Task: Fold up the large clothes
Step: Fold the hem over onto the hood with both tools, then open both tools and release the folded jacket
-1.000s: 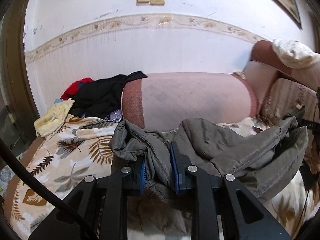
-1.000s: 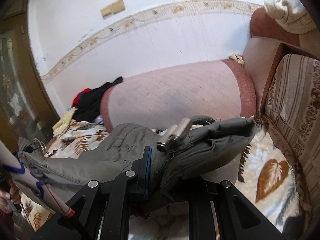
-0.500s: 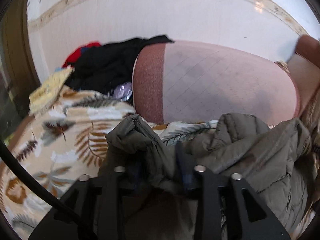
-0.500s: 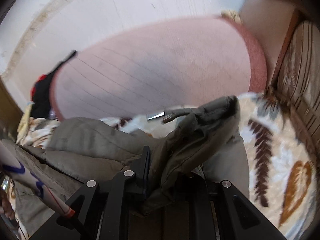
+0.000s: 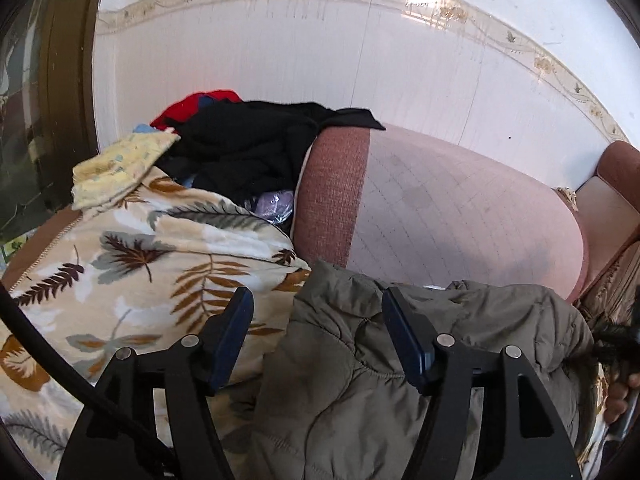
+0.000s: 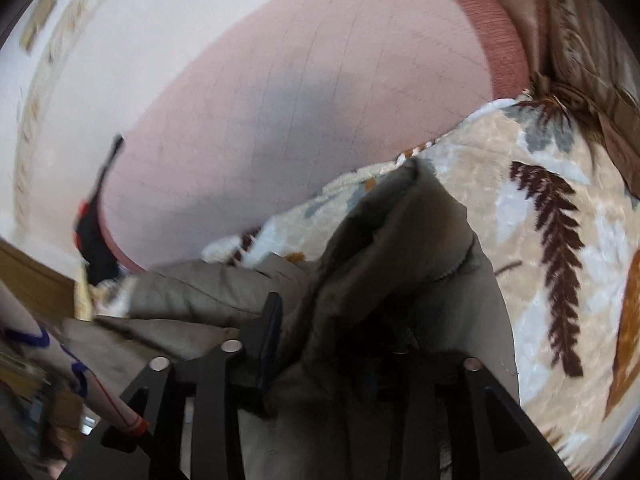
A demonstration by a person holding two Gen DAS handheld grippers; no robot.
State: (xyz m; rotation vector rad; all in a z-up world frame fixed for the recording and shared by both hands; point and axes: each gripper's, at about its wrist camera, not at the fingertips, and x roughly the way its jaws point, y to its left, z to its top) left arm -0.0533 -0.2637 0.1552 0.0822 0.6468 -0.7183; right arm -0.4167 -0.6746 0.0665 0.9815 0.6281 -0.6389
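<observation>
Left hand-held gripper [image 5: 318,332]: jaws apart and opening; the olive quilted jacket [image 5: 360,392] lies between them, and the blue pads [image 5: 404,336] do not press on it. The right pad sits at a fold of the fabric; whether it touches, cannot tell.

Right hand-held gripper [image 6: 320,344]: jaws opening, a bunched ridge of the jacket [image 6: 400,248] between them. Left pad clear of the cloth; right finger hidden under fabric, view blurred.

Jacket: matte, stitched in puffy panels, crumpled, lying on a plush leaf-print blanket [image 5: 132,280] over the sofa seat. Behind it, a rounded pink sofa arm [image 5: 440,208] with woven rust trim. Black and red clothes [image 5: 248,140] heaped beside the arm.
</observation>
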